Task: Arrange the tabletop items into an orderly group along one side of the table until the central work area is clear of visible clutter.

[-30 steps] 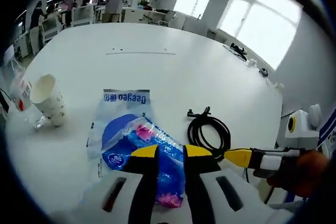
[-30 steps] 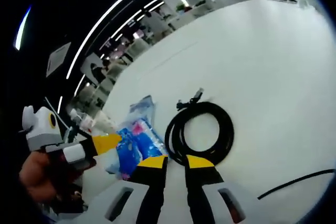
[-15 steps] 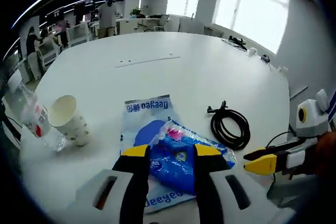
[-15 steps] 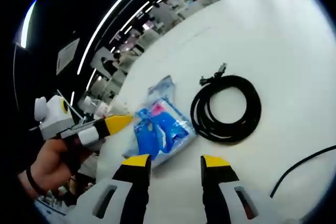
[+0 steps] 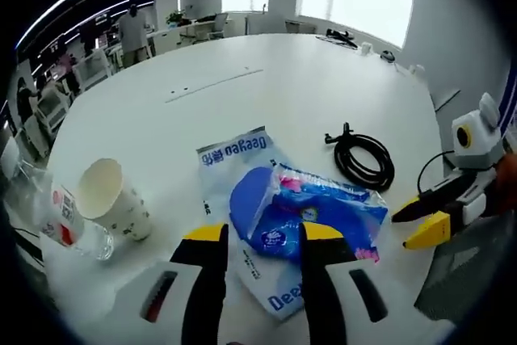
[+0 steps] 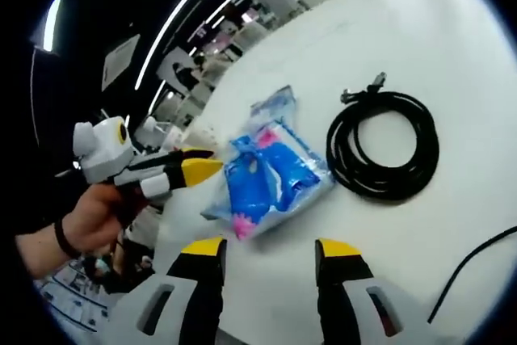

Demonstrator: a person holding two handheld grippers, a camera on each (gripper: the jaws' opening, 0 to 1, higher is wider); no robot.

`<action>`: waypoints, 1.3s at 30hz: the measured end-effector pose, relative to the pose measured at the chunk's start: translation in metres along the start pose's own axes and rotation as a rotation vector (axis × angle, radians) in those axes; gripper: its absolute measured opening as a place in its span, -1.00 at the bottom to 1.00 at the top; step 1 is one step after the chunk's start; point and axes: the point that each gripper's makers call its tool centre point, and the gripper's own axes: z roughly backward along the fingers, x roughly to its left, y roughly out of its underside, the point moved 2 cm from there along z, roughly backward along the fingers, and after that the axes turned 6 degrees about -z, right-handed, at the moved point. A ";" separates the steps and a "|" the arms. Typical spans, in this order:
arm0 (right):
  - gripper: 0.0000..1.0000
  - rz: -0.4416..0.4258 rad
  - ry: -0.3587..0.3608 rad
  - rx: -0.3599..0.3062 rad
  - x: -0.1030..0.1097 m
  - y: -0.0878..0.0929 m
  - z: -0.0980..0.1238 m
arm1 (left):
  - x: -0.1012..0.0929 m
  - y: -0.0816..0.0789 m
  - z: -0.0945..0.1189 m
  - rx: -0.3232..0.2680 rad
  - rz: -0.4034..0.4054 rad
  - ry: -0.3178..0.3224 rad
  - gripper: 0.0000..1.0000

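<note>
A blue plastic packet (image 5: 303,212) lies on a clear printed bag (image 5: 234,155) on the white table (image 5: 266,70). My left gripper (image 5: 264,236) stands open just short of the packet, with nothing between its jaws. A coiled black cable (image 5: 363,161) lies to the packet's right. A paper cup (image 5: 113,199) and a clear bottle (image 5: 65,220) stand at the left. The right gripper (image 5: 418,224) comes in from the right, open. In the right gripper view, my right gripper (image 6: 271,248) is open above bare table, the packet (image 6: 271,179) and the cable coil (image 6: 388,147) ahead of it.
The left gripper (image 6: 198,169), held by a hand (image 6: 81,220), points at the packet from the left. A thin black cord (image 6: 477,268) runs across the table at the lower right. Office desks and people stand far behind the table.
Both grippers' jaws have spread wider. Both cameras have pulled back from the packet and the cable, so they look smaller and farther off. The packet and cable lie where they were.
</note>
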 end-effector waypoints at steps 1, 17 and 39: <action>-0.12 -0.016 0.003 -0.005 0.000 0.000 -0.001 | -0.001 0.002 0.000 0.003 0.000 0.000 -0.35; -0.19 -0.105 0.044 -0.021 0.013 -0.004 -0.009 | 0.000 -0.002 -0.022 0.018 0.029 0.044 -0.39; -1.00 -0.089 0.112 0.005 0.000 0.000 -0.016 | -0.004 0.016 -0.003 0.007 0.070 0.031 -1.00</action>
